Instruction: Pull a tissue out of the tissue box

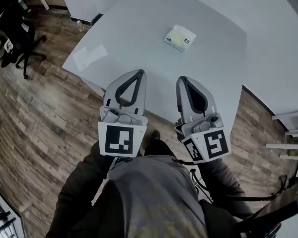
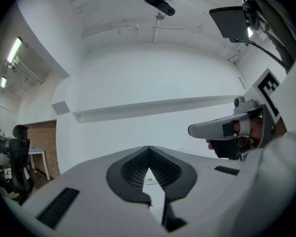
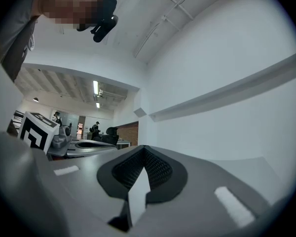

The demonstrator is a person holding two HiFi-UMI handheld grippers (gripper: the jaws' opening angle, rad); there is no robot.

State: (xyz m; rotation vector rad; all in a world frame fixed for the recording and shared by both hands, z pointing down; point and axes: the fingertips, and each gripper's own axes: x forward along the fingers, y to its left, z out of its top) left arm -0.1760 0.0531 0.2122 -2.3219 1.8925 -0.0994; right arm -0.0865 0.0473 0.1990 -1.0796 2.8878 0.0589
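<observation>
The tissue pack (image 1: 179, 37), a flat white packet with a pale yellow top, lies toward the far side of the white table (image 1: 139, 29). Both grippers are held side by side at the table's near edge, pointing level at the packet and well short of it. My left gripper (image 1: 138, 72) has its jaws meeting at the tip with nothing in them. So does my right gripper (image 1: 183, 79). In the left gripper view the jaw tips (image 2: 149, 148) touch, and the right gripper's body (image 2: 227, 129) shows at the right. The right gripper view shows closed tips (image 3: 144, 148) before a white wall.
A thin white sheet (image 1: 89, 57) lies on the table's left corner. A black office chair (image 1: 17, 29) stands on the wooden floor at far left. A white frame (image 1: 288, 133) stands at the right edge. The person's body fills the bottom of the head view.
</observation>
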